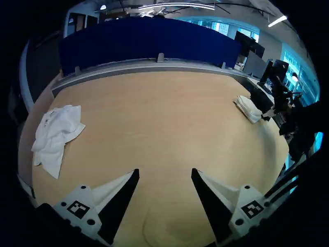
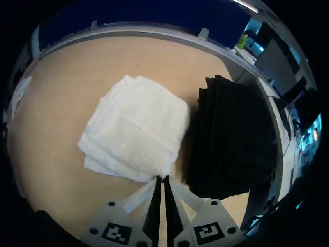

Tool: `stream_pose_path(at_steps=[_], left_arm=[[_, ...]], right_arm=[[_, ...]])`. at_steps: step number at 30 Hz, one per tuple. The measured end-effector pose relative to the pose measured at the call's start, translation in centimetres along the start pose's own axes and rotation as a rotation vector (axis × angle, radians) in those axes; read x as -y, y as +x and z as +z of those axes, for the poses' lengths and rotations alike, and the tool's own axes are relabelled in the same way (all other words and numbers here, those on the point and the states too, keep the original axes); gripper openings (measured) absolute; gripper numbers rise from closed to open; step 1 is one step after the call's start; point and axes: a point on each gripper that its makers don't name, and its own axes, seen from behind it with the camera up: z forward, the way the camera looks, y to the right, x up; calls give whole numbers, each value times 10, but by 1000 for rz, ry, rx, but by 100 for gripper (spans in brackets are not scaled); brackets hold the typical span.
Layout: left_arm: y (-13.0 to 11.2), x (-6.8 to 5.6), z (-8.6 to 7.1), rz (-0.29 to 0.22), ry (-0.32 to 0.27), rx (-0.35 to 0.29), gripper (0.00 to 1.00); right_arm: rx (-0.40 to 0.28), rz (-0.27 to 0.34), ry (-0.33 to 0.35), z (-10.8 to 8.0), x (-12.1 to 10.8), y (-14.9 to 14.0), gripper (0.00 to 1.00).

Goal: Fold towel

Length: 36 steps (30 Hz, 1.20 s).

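Observation:
In the left gripper view a crumpled white towel point(image 1: 57, 131) lies at the table's left edge, and a folded white towel point(image 1: 249, 108) sits far right near the edge. My left gripper point(image 1: 164, 170) hovers open over bare wood, with nothing between its fingers. In the right gripper view the folded white towel point(image 2: 135, 127) lies flat just ahead. My right gripper point(image 2: 162, 180) is shut, its tips at the towel's near corner; no cloth shows between the fingers. The crumpled towel point(image 2: 18, 94) peeks in at the far left.
A stack of folded black cloth point(image 2: 234, 140) lies right beside the folded white towel. The wooden table point(image 1: 164, 115) is backed by a grey rail and a blue partition point(image 1: 148, 37). Monitors and black equipment point(image 1: 279, 82) stand past the right edge.

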Motion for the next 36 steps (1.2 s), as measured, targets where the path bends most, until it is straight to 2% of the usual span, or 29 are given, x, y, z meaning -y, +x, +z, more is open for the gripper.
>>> stream_pose_path(at_steps=[5, 14, 17, 22, 26, 28, 33, 36], left_arm=[[1, -2, 0, 6, -1, 2, 94], [-1, -4, 3, 9, -5, 6, 94], [-1, -4, 4, 14, -6, 8, 94], [1, -5, 4, 15, -6, 7, 94], [2, -4, 4, 11, -8, 7, 94], [2, -4, 5, 13, -10, 7, 94], [5, -6, 6, 20, -15, 6, 94], [7, -6, 5, 19, -19, 4, 94]], right_arm=[[8, 14, -3, 6, 2, -6, 9], [2, 16, -1, 4, -1, -6, 11], [-2, 18, -8, 4, -3, -6, 18], [-14, 16, -4, -1, -1, -7, 41], [-29, 14, 11, -6, 4, -9, 44], [-33, 11, 17, -9, 7, -10, 49], [-45, 0, 23, -13, 12, -13, 79], [-56, 0, 31, -15, 15, -11, 87]])
